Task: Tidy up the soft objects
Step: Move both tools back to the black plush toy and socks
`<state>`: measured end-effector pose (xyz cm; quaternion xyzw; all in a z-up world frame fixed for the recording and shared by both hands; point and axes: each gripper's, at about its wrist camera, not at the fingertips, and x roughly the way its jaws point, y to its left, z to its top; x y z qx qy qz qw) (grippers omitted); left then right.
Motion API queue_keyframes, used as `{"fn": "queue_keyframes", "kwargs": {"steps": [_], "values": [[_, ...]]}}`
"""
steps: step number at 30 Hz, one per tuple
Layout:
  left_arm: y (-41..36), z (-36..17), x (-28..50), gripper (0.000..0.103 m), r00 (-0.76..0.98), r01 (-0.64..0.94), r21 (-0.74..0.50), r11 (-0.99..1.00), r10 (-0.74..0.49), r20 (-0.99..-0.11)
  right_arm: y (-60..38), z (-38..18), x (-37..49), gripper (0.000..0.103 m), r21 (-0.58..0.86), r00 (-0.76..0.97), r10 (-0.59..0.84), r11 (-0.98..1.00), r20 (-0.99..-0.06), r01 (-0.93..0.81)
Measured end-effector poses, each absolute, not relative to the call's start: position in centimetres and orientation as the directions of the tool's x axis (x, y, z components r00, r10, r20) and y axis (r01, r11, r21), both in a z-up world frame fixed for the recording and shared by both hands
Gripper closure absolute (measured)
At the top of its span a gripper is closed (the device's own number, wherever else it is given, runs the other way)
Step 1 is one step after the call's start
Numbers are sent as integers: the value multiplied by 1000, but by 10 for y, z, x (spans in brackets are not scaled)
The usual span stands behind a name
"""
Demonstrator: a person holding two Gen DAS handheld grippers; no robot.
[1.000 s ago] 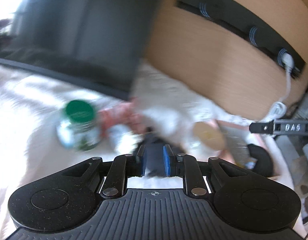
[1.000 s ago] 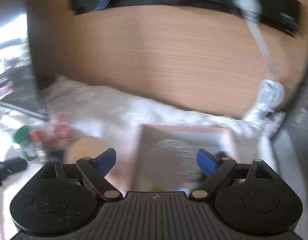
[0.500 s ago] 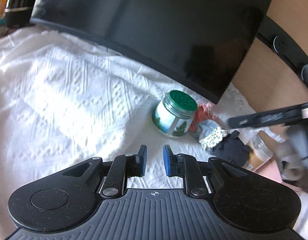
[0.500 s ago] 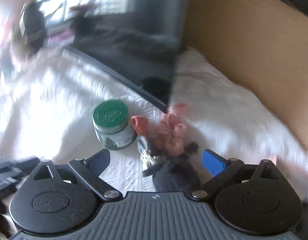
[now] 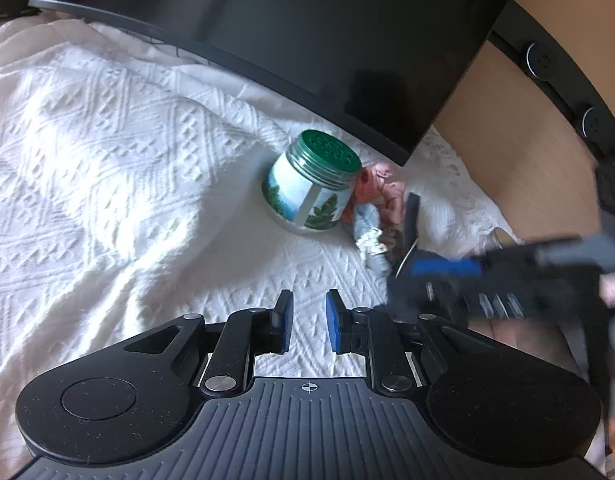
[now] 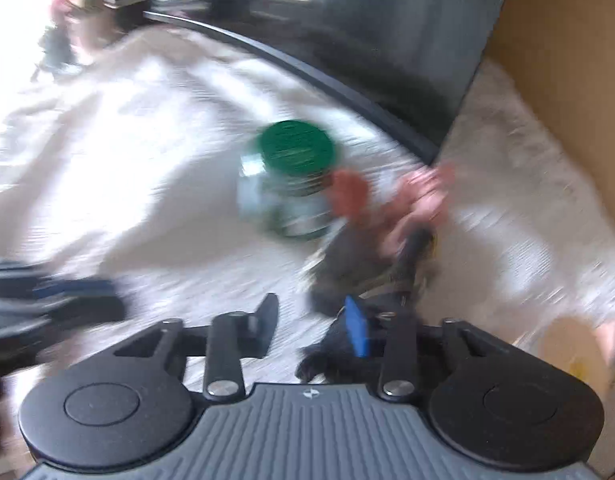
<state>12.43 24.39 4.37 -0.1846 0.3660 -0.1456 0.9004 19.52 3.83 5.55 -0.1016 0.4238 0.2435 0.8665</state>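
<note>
A small heap of soft items lies on the white cloth: pink fabric (image 5: 381, 186), a pale blue lace-edged piece (image 5: 369, 232) and a dark piece (image 6: 347, 268). My left gripper (image 5: 309, 326) hovers over bare cloth left of the heap, its jaws a narrow gap apart and empty. My right gripper (image 6: 313, 320) is open, its blue right pad just in front of the dark piece; the view is blurred. The right gripper also shows in the left wrist view (image 5: 447, 268), beside the heap.
A jar with a green lid (image 5: 311, 188) stands just left of the heap. A dark monitor (image 5: 307, 28) overhangs the back. A wooden panel (image 5: 519, 168) rises at the right. A tan round lid (image 6: 567, 348) lies at the right edge.
My right gripper has dropped closer to the heap and its jaws have narrowed. My left gripper has eased slightly nearer the jar; its jaws stay the same.
</note>
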Motion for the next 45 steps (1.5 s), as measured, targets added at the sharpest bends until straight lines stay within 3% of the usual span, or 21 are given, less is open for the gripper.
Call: {"fn": "queue_keyframes", "kwargs": {"steps": [5,8,12,13,18,27,29,30,31,32,34,42,45], "values": [[232,44,133,84,667,156,-431,889,-417,-618,30,52,163,71,82,493,379,849,-783,-522],[230,42,137,84,663,154,-425,892,-413,-625,28,63,151,67,-13,577,335,857,-745,-514],[230,37,140,84,653,145,-432,890,-414,-634,31,71,151,19,-167,671,250,854,-698,-492],[230,37,141,84,651,146,-433,890,-416,-635,31,70,154,17,-183,679,237,855,-695,-486],[238,36,142,84,659,128,-440,889,-408,-632,43,69,192,17,-211,693,206,859,-691,-466],[264,27,115,84,674,30,-479,877,-372,-638,56,28,302,17,-37,447,172,906,-878,-422],[274,22,105,84,679,-2,-491,871,-360,-640,58,21,315,26,-19,412,158,919,-897,-395],[279,19,98,84,682,-17,-497,867,-354,-640,59,20,316,56,3,391,171,919,-904,-394],[284,17,93,84,685,-30,-502,864,-349,-640,60,22,314,69,19,379,182,918,-907,-397],[289,15,88,84,686,-44,-507,861,-343,-641,62,26,306,71,11,397,184,916,-899,-401],[296,11,82,84,687,-72,-513,856,-330,-647,65,36,283,88,29,411,228,899,-883,-436],[297,21,75,84,700,-60,-527,848,-341,-628,84,37,187,89,139,342,386,811,-857,-568],[290,28,78,84,699,-27,-521,853,-356,-620,80,42,165,82,129,359,394,805,-846,-579]]}}
